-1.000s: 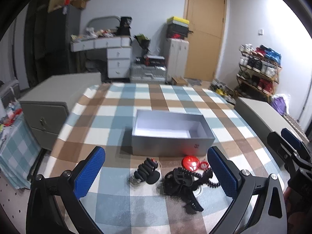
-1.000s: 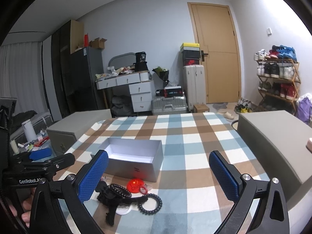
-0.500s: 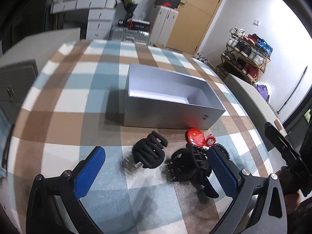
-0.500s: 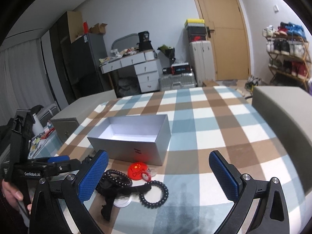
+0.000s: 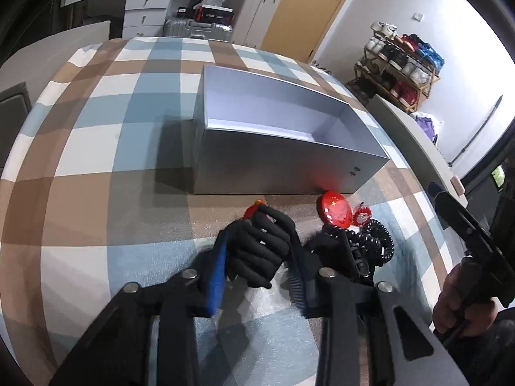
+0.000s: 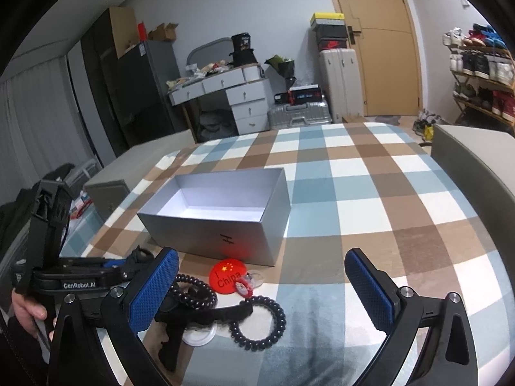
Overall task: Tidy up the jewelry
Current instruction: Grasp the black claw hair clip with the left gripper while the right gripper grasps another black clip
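Blue pads of the left gripper (image 5: 259, 267) have just closed on the black hair claw (image 5: 257, 254), bottom centre; so pickup's started, grey box (image 5: 283, 164) waits above. Right gripper (image 6: 260, 292) hangs wide open, empty

A second ago my left gripper (image 5: 259, 251) hung wide open, well back from the pile of accessories; since then I have brought it forward and down, and its blue pads (image 5: 216, 273) have closed in on the black claw clip (image 5: 260, 251), which now sits clamped between them. My right gripper (image 6: 260, 284) has tilted down and edged closer, so the silver box (image 6: 222, 218) and the black coil hair tie (image 6: 257, 321) ahead of it loom nearer.
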`<state>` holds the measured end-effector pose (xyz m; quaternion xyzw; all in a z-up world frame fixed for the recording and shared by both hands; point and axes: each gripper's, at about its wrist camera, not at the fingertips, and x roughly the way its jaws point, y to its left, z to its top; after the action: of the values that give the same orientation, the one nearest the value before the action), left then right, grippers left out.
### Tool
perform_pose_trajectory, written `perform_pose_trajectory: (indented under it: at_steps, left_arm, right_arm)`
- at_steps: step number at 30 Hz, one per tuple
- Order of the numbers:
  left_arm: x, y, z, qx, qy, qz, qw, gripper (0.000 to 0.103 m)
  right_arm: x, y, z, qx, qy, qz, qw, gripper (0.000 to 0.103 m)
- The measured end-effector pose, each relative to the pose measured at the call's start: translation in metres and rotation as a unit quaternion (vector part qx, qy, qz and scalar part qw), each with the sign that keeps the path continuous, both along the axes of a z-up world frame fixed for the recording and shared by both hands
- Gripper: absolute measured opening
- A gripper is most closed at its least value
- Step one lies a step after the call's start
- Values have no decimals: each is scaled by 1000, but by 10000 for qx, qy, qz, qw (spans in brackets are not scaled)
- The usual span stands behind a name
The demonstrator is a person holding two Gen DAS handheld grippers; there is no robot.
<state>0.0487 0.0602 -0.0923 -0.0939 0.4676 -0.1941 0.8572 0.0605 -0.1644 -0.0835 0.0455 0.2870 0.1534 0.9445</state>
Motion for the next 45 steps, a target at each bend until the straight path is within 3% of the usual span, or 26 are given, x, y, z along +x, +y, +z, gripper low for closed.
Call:
perform_pose_trajectory:
  at_steps: [9, 16, 21, 28, 37, 45]
  left_arm:
    - [-9, 9, 11, 255, -326, 7, 9991, 28]
    - [-9, 19, 24, 182, -531, 199, 9982, 28]
    - [-10, 26, 26, 194, -653, 346, 9971, 28]
    - [-13, 41, 24, 108, -642, 613, 9960, 28]
    - [-20, 43, 20, 54, -648, 603, 9961, 28]
    - [-26, 46, 21, 68, -683, 626, 9957, 28]
  right_arm:
    - [1, 10, 1, 118, 57, 365, 9992, 103]
    - [-11, 41, -2, -51, 65, 1148, 9934, 102]
    - [-15, 60, -12, -42, 290, 1526, 9879, 90]
    - [-29, 88, -18, -524, 151, 1721, 9836, 78]
    - [-50, 78, -40, -751, 514, 1487, 9847, 66]
    - [-43, 84, -54, -1042, 812, 1283, 9829, 31]
